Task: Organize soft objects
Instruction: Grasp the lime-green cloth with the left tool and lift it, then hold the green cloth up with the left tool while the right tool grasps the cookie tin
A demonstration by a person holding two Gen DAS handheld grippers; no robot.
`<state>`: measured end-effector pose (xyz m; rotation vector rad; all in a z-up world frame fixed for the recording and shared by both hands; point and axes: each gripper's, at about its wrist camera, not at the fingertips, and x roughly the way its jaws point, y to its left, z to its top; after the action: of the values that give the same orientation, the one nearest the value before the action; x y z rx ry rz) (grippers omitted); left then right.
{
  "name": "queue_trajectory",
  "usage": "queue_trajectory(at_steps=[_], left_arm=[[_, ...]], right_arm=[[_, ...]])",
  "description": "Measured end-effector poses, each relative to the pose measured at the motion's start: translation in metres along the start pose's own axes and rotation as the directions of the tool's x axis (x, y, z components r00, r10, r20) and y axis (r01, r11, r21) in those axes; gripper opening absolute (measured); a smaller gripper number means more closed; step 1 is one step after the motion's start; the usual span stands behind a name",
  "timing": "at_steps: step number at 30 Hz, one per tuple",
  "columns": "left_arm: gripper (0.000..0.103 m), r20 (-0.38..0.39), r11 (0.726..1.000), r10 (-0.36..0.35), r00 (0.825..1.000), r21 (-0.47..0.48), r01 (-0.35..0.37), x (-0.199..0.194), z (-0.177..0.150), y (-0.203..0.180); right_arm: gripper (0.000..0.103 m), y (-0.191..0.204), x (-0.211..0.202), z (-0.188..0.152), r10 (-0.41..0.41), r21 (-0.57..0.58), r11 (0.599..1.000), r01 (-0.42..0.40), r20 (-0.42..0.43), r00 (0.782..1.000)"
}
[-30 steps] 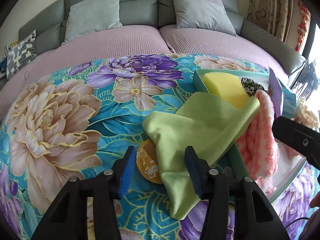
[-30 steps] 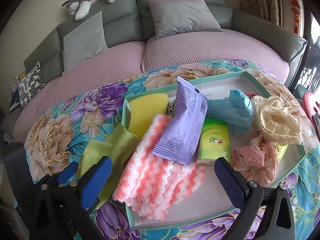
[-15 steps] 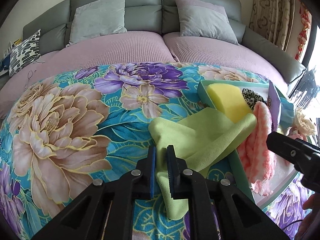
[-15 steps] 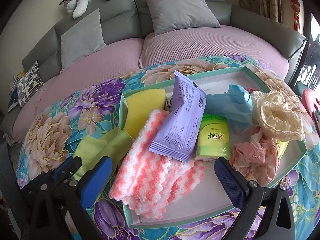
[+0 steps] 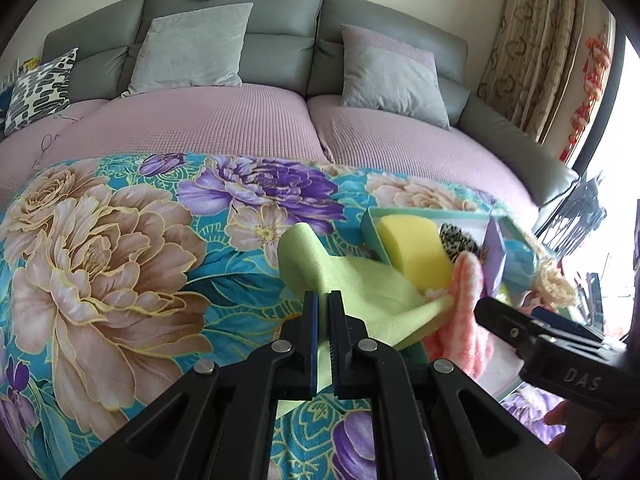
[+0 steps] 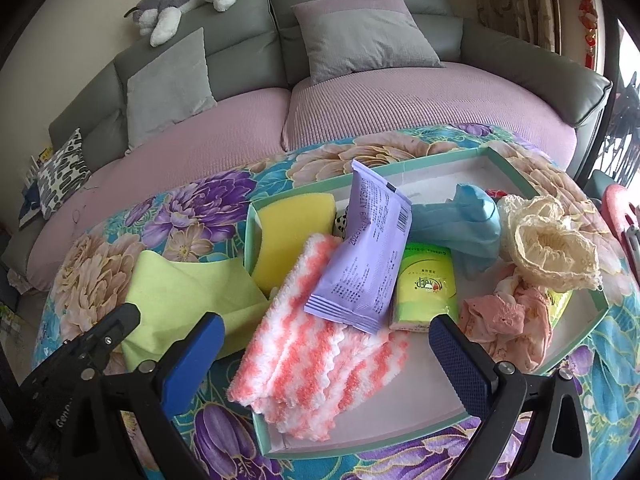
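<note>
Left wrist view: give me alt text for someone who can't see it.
The left hand-held gripper is shut on a light green cloth lying on a floral blanket. To the right, a teal tray holds a yellow sponge; a grey sofa stands behind.

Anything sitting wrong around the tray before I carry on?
Yes. The pink-and-white towel hangs over the tray front-left rim, half out. The purple packet leans tilted on top of it. The green cloth is outside the tray, draped onto its left edge, pinched in the left gripper. The right gripper is open.
</note>
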<state>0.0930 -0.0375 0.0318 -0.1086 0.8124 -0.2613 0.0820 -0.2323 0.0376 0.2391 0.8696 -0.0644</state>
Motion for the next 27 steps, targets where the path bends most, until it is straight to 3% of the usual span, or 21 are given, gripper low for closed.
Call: queue_trajectory(at_steps=[4,10,20,27], left_arm=[[0.004,0.039,0.999,-0.033,0.999,-0.041,0.034,-0.014,0.006,0.008],[0.004,0.092,0.997,-0.012,0.996,-0.077,0.019,-0.033,0.011,0.024],[0.004,0.114,0.971,0.158,0.981,-0.197,-0.133,-0.052,0.01,0.076],[0.004,0.119,0.948,0.219,0.968,-0.259,-0.183,-0.064,0.006,0.105]], right_arm=[[0.103,0.005,-0.002,0.0,0.008,-0.016,1.0,-0.008,0.013,1.0],[0.103,0.016,-0.001,-0.002,0.019,-0.045,0.999,-0.018,0.011,1.0],[0.103,0.056,0.006,-0.01,0.075,-0.131,0.989,-0.075,-0.006,0.997],[0.103,0.095,0.013,-0.021,0.112,-0.216,0.97,-0.116,-0.03,0.993]])
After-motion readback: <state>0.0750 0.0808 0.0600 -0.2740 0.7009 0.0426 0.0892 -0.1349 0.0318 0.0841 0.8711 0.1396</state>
